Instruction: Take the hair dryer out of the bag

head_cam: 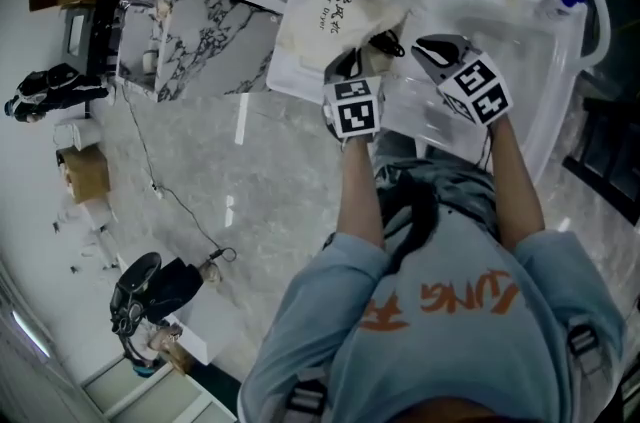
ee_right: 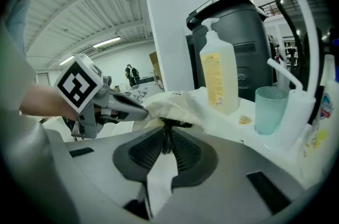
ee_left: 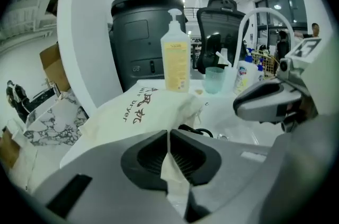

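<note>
- Your left gripper (ee_left: 168,138) is clenched on the cloth at the mouth of the bag (ee_left: 114,117).
- Your right gripper (ee_right: 167,138) pinches the black cord (ee_right: 173,123) there.
- The hair dryer seems to be hidden inside, lying lengthwise away from both.

- Hidden inside the cream bag (head_cam: 320,21): the hair dryer's body, only a black cord (head_cam: 387,42) peeking out at the mouth.
- Lost between the pads of the right hand-held gripper (ee_right: 167,138): the cord's near stretch.
- Covered by the left hand-held gripper (ee_left: 168,138): the pinched bag edge.
- Too small to read: pump bottle (ee_left: 176,59) label.
</note>
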The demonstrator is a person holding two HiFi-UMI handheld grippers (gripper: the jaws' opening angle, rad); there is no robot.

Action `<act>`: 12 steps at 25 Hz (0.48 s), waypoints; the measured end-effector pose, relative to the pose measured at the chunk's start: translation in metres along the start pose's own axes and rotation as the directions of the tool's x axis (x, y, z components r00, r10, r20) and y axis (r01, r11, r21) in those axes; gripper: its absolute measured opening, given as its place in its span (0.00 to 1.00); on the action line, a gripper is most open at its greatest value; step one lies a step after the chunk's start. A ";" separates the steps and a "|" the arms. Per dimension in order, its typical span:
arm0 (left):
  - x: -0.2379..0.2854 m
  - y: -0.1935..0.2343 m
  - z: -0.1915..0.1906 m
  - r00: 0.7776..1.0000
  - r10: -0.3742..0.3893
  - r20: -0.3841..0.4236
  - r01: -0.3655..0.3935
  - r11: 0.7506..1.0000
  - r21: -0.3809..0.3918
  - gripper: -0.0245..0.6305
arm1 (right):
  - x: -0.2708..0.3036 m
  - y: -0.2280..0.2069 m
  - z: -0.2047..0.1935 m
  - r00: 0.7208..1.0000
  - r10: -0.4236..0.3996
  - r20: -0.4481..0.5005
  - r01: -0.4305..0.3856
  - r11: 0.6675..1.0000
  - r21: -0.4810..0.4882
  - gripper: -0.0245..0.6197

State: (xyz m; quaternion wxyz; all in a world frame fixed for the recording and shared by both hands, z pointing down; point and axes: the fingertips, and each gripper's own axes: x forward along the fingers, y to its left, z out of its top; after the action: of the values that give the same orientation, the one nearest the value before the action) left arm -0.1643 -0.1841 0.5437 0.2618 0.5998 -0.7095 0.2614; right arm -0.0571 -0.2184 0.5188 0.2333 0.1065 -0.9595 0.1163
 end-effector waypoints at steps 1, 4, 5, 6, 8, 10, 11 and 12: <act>-0.002 0.003 0.004 1.000 -0.006 0.011 0.007 1.000 -0.018 0.07 | 0.008 0.004 -0.002 1.000 0.012 -0.009 -0.012 1.000 -0.001 0.12; -0.005 0.008 0.014 0.999 -0.030 0.041 0.032 0.998 -0.055 0.07 | 0.032 0.014 -0.005 0.999 0.031 -0.043 -0.031 0.999 0.006 0.20; -0.006 0.008 0.016 0.998 -0.037 0.048 0.040 0.997 -0.065 0.07 | 0.040 0.016 -0.006 0.998 0.031 -0.050 -0.031 0.999 0.010 0.23; -0.007 0.008 0.017 0.998 -0.044 0.053 0.047 0.996 -0.073 0.07 | 0.048 0.017 -0.007 0.998 0.027 -0.057 -0.027 1.000 0.013 0.27; -0.008 0.009 0.019 0.996 -0.056 0.063 0.061 0.994 -0.086 0.07 | 0.063 0.017 -0.009 0.997 0.014 -0.075 -0.013 1.000 0.015 0.33; -0.009 0.010 0.022 0.995 -0.075 0.072 0.081 0.993 -0.089 0.07 | 0.077 0.015 -0.007 0.997 -0.005 -0.080 0.006 1.000 0.014 0.36; -0.010 0.010 0.024 0.993 -0.091 0.076 0.098 0.991 -0.087 0.07 | 0.083 0.014 -0.006 0.996 -0.013 -0.089 0.015 1.000 0.022 0.37; -0.010 0.010 0.025 0.991 -0.111 0.080 0.118 0.990 -0.083 0.07 | 0.089 0.013 -0.006 0.995 -0.019 -0.100 0.022 0.999 0.032 0.37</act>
State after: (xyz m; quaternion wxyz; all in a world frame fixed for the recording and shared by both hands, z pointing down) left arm -0.1739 -0.1929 0.5185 0.2755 0.6368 -0.6941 0.1916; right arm -0.1350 -0.2181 0.5636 0.2804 0.1143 -0.9435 0.1348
